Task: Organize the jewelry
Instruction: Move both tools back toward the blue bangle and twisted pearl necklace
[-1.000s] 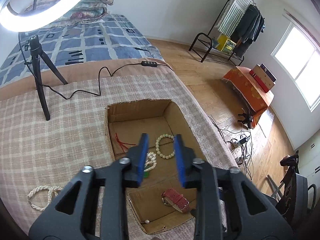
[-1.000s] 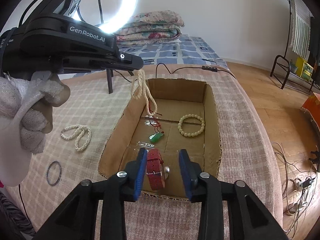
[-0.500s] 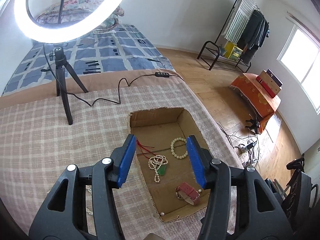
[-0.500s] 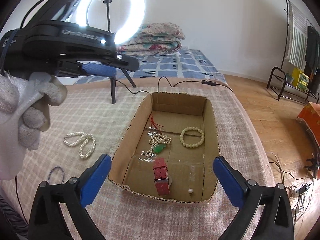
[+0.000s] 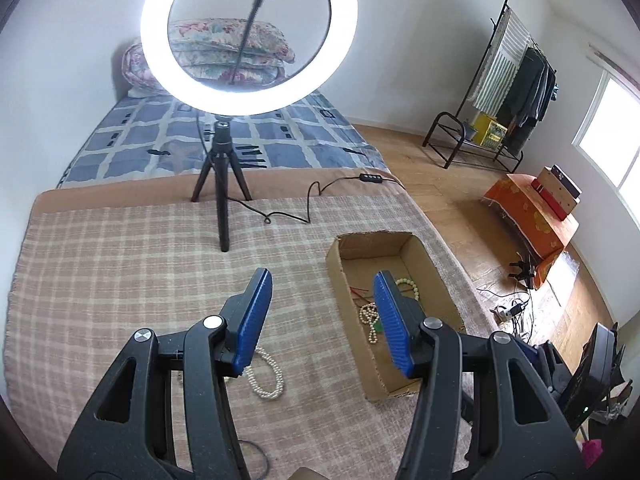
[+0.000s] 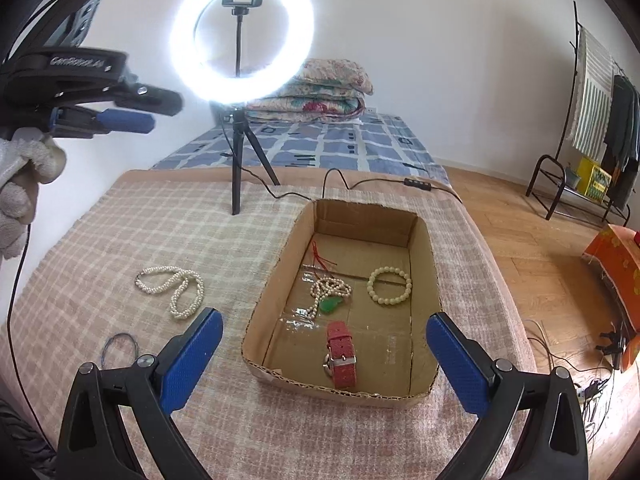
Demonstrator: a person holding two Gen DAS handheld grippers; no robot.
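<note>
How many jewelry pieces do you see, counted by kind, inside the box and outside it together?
Pearl or bead necklaces: 2, one loose on the cloth, one with a green pendant in the cardboard box.
Bead bracelets: 1, in the box.
Watches: 1, red strap, in the box.
Thin dark rings: 1, on the cloth.
Total: 5.

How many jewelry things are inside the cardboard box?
4 that I can see in the cardboard box: red watch, pearl necklace with green pendant, cream bead bracelet, small pearl by the near wall. More may be hidden.
</note>
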